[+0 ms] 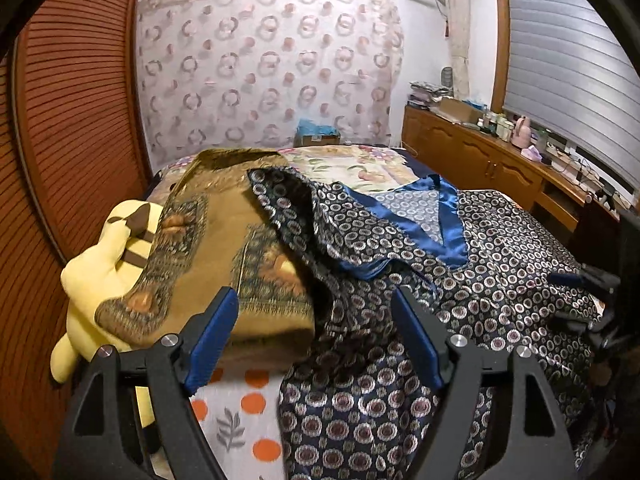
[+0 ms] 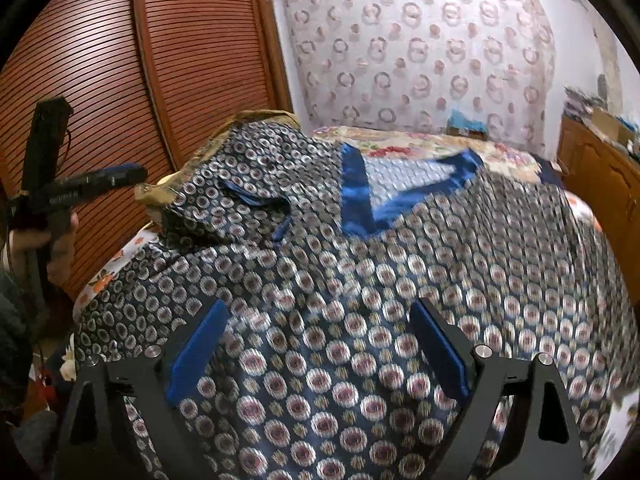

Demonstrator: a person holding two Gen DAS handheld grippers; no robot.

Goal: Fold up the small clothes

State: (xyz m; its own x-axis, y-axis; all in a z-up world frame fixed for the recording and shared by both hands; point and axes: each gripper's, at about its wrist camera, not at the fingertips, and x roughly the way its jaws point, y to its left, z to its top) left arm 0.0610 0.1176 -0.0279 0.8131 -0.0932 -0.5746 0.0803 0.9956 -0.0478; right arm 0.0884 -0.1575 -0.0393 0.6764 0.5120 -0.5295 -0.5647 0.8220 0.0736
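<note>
Navy circle-print satin top [image 1: 500, 280] [image 2: 360, 300] — blue-trimmed V-neck — lies spread, rumpled, on bed.

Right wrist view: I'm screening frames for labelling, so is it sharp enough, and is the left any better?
Right wrist view: the patterned navy garment is smeared by motion blur, worst toward the right edge. Left wrist view: the same garment is crisp, with only slight softness on the mustard cloth. Both views show fisheye bending at the louvred door.
</note>
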